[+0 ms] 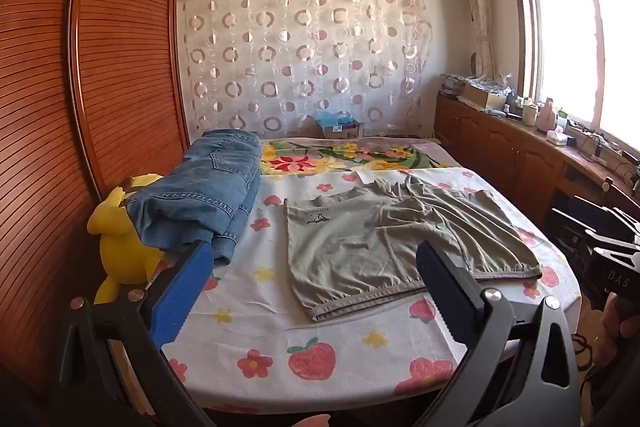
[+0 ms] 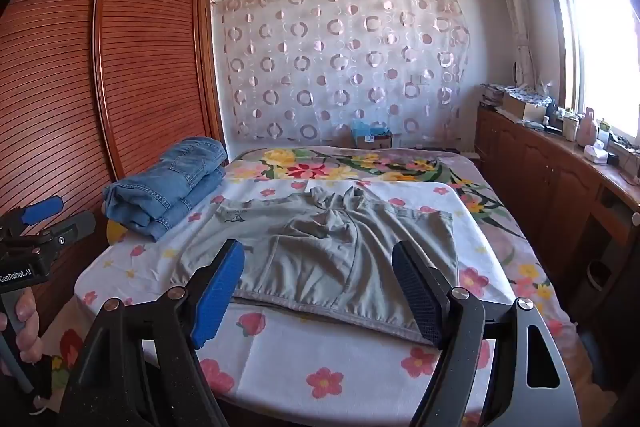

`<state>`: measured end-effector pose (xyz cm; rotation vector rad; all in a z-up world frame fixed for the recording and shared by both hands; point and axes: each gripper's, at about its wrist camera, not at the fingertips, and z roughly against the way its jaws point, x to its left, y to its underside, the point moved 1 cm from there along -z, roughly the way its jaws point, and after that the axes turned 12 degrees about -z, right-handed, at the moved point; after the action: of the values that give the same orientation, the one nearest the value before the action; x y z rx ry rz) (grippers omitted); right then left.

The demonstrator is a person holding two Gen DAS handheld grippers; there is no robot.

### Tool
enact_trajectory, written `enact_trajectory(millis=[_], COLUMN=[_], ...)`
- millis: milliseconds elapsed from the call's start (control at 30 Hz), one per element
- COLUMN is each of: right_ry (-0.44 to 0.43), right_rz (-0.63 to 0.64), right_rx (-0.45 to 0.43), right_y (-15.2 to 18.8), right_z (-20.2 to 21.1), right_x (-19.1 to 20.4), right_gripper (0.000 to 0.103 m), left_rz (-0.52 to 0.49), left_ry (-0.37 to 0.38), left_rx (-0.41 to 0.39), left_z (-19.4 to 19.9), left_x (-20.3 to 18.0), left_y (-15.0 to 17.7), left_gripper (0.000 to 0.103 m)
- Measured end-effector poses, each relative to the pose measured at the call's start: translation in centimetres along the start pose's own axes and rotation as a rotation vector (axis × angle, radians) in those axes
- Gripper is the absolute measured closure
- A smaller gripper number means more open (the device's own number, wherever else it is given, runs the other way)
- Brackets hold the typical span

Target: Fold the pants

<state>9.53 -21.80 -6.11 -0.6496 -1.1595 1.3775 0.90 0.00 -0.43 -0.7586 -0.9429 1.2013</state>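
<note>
The grey shorts (image 2: 320, 259) lie flat, rumpled, near the bed's (image 2: 280, 379) front edge. Left claw (image 1: 308, 291) and right claw (image 2: 320, 291) hover wide open, empty. A one-layer pinch could bunch the fold.

Matt grey cloth pants (image 1: 400, 231), soft denim jeans (image 1: 208, 195), glossy slatted wooden wardrobe (image 1: 120, 59).

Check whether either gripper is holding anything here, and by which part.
Nothing is held. The left gripper and right gripper both hover with jaws open above the grey shorts, which lie flat on the bed.
</note>
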Motion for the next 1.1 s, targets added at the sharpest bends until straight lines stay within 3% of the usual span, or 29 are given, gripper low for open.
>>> enact_trajectory(millis=[1100], right_ry=[-0.01], right_rz=[-0.015], right_rx=[-0.022], right_y=[0.1], right_z=[0.6], right_x=[-0.8], right_gripper=[0.025], left_rz=[-0.001], left_ry=[0.008], left_rx=[0.006], left_z=[0.3], left_x=[-0.5], left_y=[0.3], left_gripper=[0.001])
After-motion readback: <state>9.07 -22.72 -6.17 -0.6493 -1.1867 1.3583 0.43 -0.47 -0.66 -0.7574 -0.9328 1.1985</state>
